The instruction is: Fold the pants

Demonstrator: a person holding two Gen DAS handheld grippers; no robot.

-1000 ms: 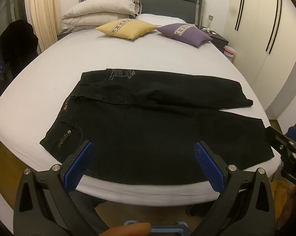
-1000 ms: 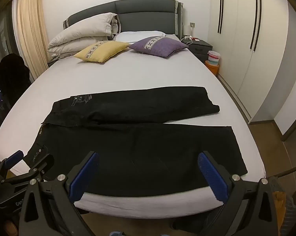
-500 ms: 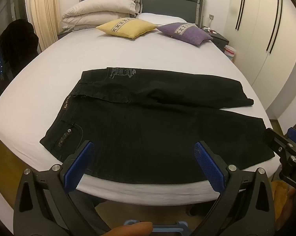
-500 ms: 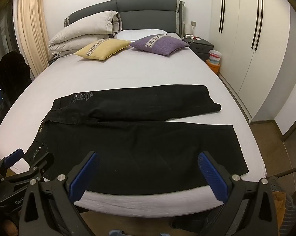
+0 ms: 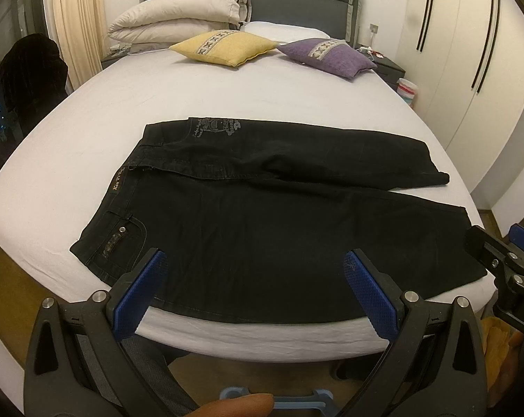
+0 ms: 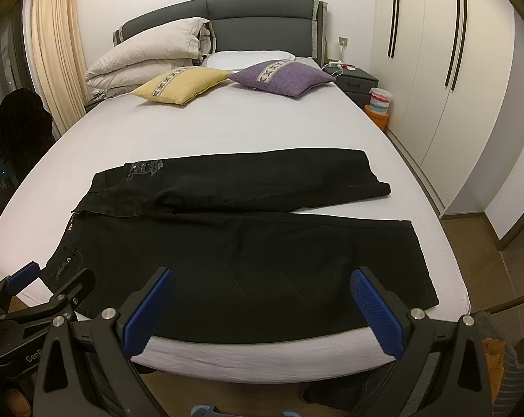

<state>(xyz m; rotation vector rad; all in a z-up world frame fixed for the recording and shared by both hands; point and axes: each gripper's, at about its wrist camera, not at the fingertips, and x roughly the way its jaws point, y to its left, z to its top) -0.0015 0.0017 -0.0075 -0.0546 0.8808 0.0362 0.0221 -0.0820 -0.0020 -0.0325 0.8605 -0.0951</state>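
Observation:
Black pants (image 5: 262, 229) lie flat across the foot of the white bed (image 5: 227, 97), waist to the left, both legs stretched right, the far leg angled away from the near one. They also show in the right wrist view (image 6: 244, 253). My left gripper (image 5: 256, 271) is open and empty, held just off the bed's near edge above the near leg's hem side. My right gripper (image 6: 262, 290) is open and empty, also off the near edge. Each gripper shows in the other's view, the right one (image 5: 505, 260) and the left one (image 6: 42, 295).
A yellow cushion (image 5: 223, 47), a purple cushion (image 5: 328, 57) and a folded duvet (image 5: 178, 21) sit at the headboard. A nightstand (image 6: 354, 80) and a bin (image 6: 378, 104) stand right of the bed. Wardrobe doors (image 6: 453, 69) line the right wall. A dark chair (image 5: 29, 66) stands left.
Both grippers have risen and drawn back slightly, so the pants sit a little lower in both views. The pants have not moved.

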